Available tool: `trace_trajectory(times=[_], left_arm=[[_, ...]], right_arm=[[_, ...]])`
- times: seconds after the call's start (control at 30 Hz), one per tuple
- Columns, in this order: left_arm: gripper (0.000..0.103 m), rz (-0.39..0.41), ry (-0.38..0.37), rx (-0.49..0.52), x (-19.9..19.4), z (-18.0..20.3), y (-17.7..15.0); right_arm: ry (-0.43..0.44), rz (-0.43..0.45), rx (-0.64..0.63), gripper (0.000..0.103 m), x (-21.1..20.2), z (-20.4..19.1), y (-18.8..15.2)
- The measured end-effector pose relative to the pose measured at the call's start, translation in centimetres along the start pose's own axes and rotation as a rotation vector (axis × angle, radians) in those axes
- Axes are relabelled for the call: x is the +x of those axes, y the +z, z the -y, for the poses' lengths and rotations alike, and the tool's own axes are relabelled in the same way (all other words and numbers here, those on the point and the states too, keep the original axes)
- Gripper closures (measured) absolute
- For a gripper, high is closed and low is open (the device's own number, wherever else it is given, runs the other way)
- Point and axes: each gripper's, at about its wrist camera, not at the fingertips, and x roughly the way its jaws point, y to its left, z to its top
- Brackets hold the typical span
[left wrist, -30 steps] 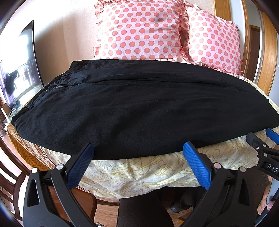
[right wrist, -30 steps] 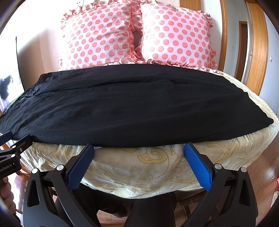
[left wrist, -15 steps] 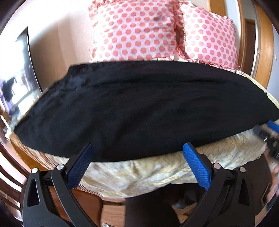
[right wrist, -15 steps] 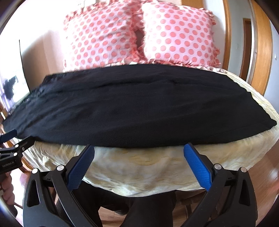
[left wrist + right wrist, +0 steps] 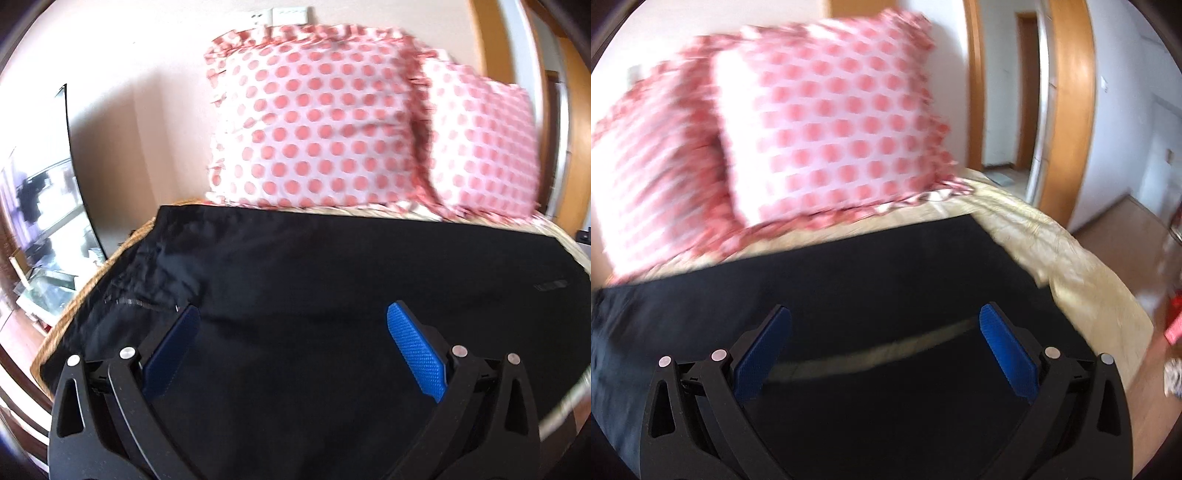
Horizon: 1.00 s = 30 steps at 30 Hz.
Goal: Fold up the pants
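Pants (image 5: 332, 295), black and matte, lie flat across the near half of the bed (image 5: 1071, 266), waist with its zipper (image 5: 136, 303) toward the bed's left edge, leg ends toward the right edge. Both claws hang over the cloth with jaws spread wide and nothing between them: the left gripper (image 5: 293, 350) near the zipper, the right gripper (image 5: 886, 350) near the leg ends, where a pale strip of bedspread shows in a gap in the black cloth. The risk, as I judge it, is pinching only the top layer, or the smooth, patterned bedspread with it, so the fold drags crooked. Beyond, two puffy, frilled, polka-dot pillows (image 5: 314, 122) lean at the head.
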Motion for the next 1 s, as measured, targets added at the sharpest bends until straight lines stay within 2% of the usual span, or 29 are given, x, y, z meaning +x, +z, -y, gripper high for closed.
trace_trajectory(times=[0.13, 0.2, 0.23, 0.37, 0.47, 0.63, 0.8, 0.9, 0.93, 0.97, 1.0], left_arm=[[0.002, -0.011, 0.059, -0.028, 3.6, -0.3, 2.4], [0.002, -0.021, 0.079, -0.04, 4.8, -0.4, 3.0], [0.002, -0.03, 0.081, -0.047, 5.5, -0.6, 3.3], [0.002, -0.055, 0.077, -0.066, 7.1, -0.7, 3.3], [0.002, -0.061, 0.089, -0.056, 7.8, -0.7, 3.2], [0.002, -0.065, 0.1, -0.033, 8.6, -0.3, 2.9], [0.002, -0.087, 0.091, -0.03, 9.4, -0.1, 2.5], [0.002, -0.103, 0.095, -0.03, 9.9, 0.0, 2.2], [0.002, -0.108, 0.096, -0.032, 10.0, -0.1, 2.2], [0.002, -0.111, 0.096, -0.035, 10.1, -0.1, 2.1], [0.002, -0.11, 0.095, -0.042, 10.1, -0.3, 2.1]], right_arm=[[-0.083, -0.093, 0.148, 0.001, 7.5, 2.1, 4.4], [-0.169, -0.114, 0.18, 0.003, 10.6, 2.7, 5.9], [-0.212, -0.128, 0.19, 0.008, 12.1, 2.9, 6.5], [-0.291, -0.178, 0.264, 0.027, 16.3, 4.1, 7.7], [-0.335, -0.205, 0.306, 0.035, 18.3, 4.7, 7.8], [-0.415, -0.216, 0.255, 0.037, 19.6, 4.1, 7.6], [-0.415, -0.214, 0.3, 0.036, 20.3, 4.0, 7.8], [-0.46, -0.209, 0.218, 0.037, 20.8, 3.1, 8.1], [-0.455, -0.2, 0.193, 0.043, 20.7, 2.8, 8.1], [-0.446, -0.193, 0.181, 0.059, 20.5, 2.6, 8.0], [-0.435, -0.19, 0.182, 0.069, 20.1, 2.7, 7.8]])
